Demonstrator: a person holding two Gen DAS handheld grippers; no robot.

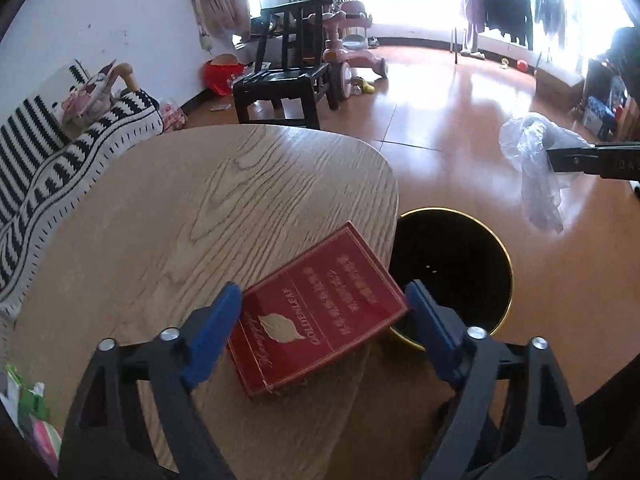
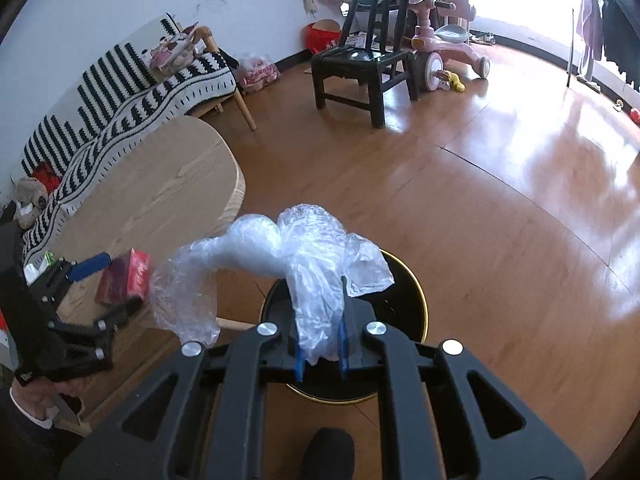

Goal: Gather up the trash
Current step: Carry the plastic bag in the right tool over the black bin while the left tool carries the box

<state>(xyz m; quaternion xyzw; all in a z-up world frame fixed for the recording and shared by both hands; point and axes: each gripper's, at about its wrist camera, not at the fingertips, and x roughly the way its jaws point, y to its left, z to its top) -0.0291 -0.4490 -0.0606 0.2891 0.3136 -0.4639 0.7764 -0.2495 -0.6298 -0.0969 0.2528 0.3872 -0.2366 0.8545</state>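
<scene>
My left gripper (image 1: 324, 304) is shut on a red Golden Leaf box (image 1: 316, 312) and holds it over the right edge of the round wooden table (image 1: 180, 216), next to the black bin with a gold rim (image 1: 456, 268) on the floor. My right gripper (image 2: 322, 356) is shut on a crumpled clear plastic bag (image 2: 288, 256) and holds it above the bin (image 2: 404, 288). The bag (image 1: 532, 152) and right gripper also show at the right of the left wrist view. The left gripper with the red box (image 2: 124, 276) shows at the left of the right wrist view.
A sofa with a black-and-white striped blanket (image 2: 120, 108) runs behind the table. A black wooden chair (image 2: 364, 64) and a pink ride-on toy (image 2: 444, 44) stand further out on the wooden floor. Green and white wrappers (image 1: 24, 404) lie at the table's near left edge.
</scene>
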